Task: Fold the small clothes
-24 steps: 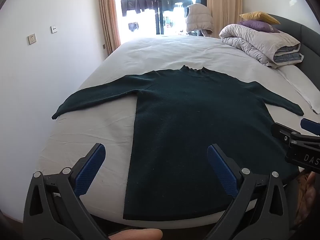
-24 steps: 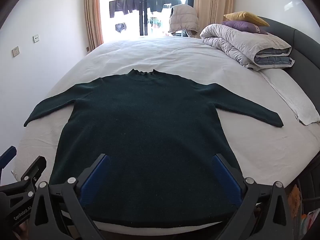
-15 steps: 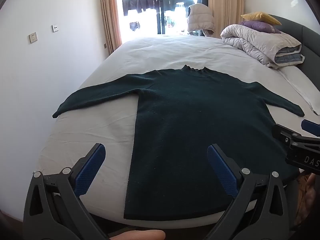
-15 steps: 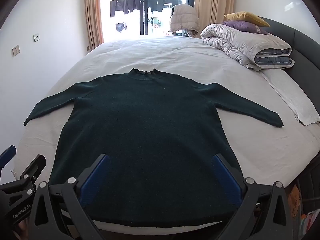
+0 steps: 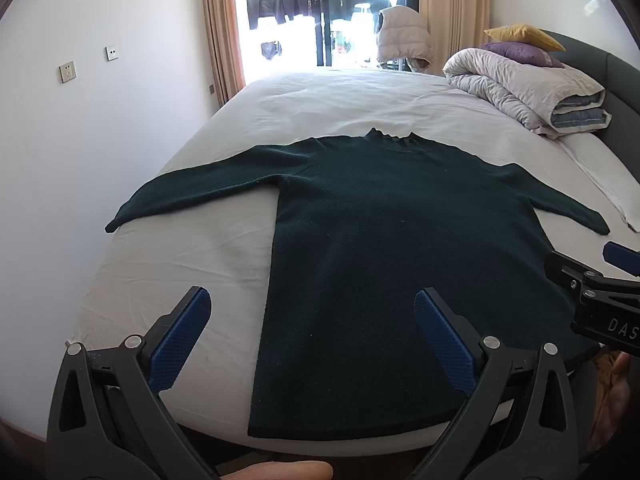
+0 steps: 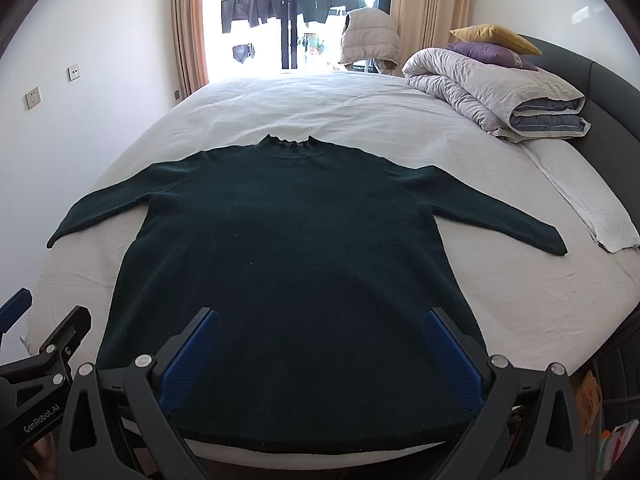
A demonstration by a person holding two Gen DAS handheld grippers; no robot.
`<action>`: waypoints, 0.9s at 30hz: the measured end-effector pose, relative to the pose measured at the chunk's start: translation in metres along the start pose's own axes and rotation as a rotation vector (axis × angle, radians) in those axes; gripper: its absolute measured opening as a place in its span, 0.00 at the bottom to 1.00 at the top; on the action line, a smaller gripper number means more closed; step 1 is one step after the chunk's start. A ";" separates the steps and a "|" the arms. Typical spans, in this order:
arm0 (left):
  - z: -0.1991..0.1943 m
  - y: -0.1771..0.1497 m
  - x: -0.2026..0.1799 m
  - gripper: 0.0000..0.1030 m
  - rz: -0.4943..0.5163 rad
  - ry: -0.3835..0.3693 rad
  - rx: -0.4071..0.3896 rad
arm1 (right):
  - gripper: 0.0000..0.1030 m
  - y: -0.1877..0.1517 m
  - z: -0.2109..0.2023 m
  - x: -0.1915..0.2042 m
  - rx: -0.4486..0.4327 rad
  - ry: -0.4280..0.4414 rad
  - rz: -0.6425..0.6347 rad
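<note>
A dark green sweater [image 6: 296, 280] lies flat on the bed [image 6: 360, 120], its hem along the near edge, collar toward the far edge and both sleeves spread toward the side edges. The left gripper [image 5: 312, 336] and right gripper [image 6: 320, 354] hang above the hem, jaws wide open and holding nothing. A rolled duvet [image 6: 492, 92] with 2 pillows [image 6: 492, 44] sits at the far right corner, a white towel [image 6: 592, 208] along the right edge, all apart from the sweater.
</note>
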State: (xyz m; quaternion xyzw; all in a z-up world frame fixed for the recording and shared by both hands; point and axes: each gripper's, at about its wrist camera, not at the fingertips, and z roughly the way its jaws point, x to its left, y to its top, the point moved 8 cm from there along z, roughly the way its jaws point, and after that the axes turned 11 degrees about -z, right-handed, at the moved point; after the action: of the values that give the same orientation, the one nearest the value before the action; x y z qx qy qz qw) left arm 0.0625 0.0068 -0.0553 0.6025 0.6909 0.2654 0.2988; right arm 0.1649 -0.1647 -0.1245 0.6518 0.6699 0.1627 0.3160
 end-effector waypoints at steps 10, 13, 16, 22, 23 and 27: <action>0.002 -0.005 0.000 1.00 -0.003 0.002 0.002 | 1.00 -0.001 0.003 0.002 0.002 0.002 0.001; 0.003 -0.007 0.000 1.00 -0.002 0.003 0.003 | 1.00 -0.003 0.004 0.003 0.004 0.002 0.000; 0.004 -0.009 0.000 1.00 -0.002 0.005 0.006 | 1.00 -0.007 0.005 0.006 0.005 0.004 -0.004; 0.005 -0.011 -0.001 1.00 -0.001 0.009 0.010 | 1.00 -0.008 0.006 0.007 0.007 0.002 -0.006; 0.005 -0.011 -0.001 1.00 -0.001 0.009 0.010 | 1.00 -0.009 0.006 0.007 0.007 0.001 -0.007; 0.007 -0.013 -0.002 1.00 -0.003 0.010 0.016 | 1.00 -0.011 0.008 0.007 0.009 0.003 -0.008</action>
State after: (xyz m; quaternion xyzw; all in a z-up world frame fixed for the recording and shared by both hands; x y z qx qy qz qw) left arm 0.0591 0.0034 -0.0694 0.6026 0.6954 0.2621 0.2910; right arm 0.1620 -0.1601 -0.1387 0.6503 0.6738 0.1590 0.3127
